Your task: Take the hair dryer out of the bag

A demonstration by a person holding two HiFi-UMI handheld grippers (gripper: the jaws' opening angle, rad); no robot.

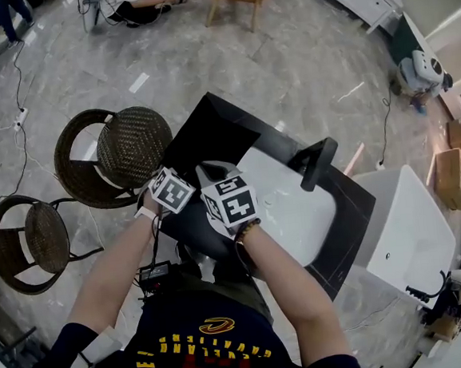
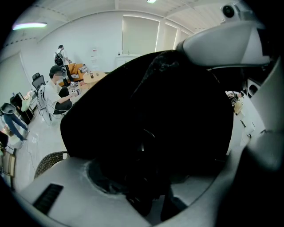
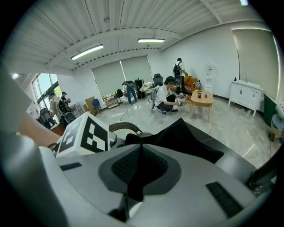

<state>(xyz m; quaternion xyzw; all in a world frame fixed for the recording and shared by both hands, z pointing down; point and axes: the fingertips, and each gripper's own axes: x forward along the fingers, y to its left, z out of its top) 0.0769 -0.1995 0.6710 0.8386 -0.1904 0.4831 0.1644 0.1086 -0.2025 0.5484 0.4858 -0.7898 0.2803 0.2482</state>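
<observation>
Bag (image 3: 186, 137) black | right gripper (image 3: 137, 173) pinches its fabric | left gripper (image 2: 151, 177) half-closed round its bulk

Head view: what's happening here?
A person works a black bag at a counter with a sink. The right gripper has its jaws shut on a fold of the bag. The left gripper has the bag's dark bulk between its jaws; whether they press on it isn't clear. No hair dryer shows yet.

Navy tee (image 1: 216, 345), yellow print; right claw (image 3: 140, 150) grey, b/w cube (image 1: 231, 205).
</observation>
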